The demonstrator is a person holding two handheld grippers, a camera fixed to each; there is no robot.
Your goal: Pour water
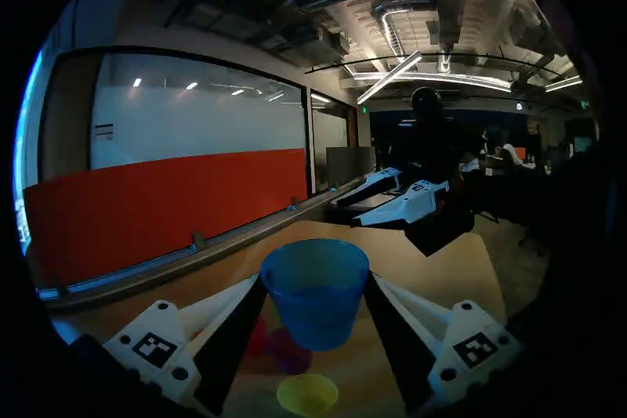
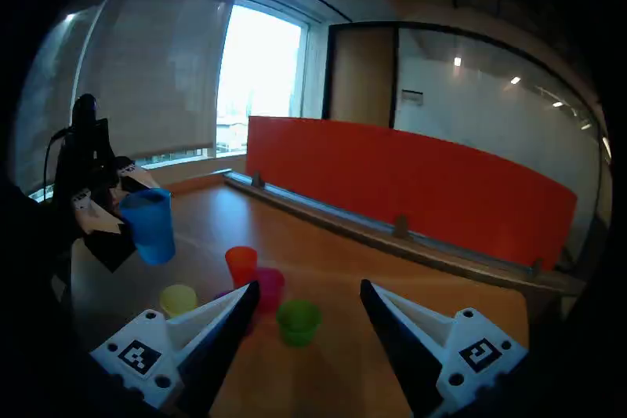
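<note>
Blue tapered plastic cup, translucent and smooth-walled with a round open rim, stood upright between the two wedge-shaped fingers of the left gripper. The fingers pressed on its opposite sides and held it clear above the matte, light wooden table. In the right gripper view the cup hung at the left, over the table's near end.

Below it in the left gripper view sat a small round yellow plastic cup and a magenta plastic cup. In the right gripper view these stood upright in a close cluster with a red plastic cup and a green plastic cup.

The right gripper had its white, black-edged fingers spread wide, with nothing held between them, pointing toward that cluster. A smooth orange partition panel with frosted glass above ran along the table's far edge.
</note>
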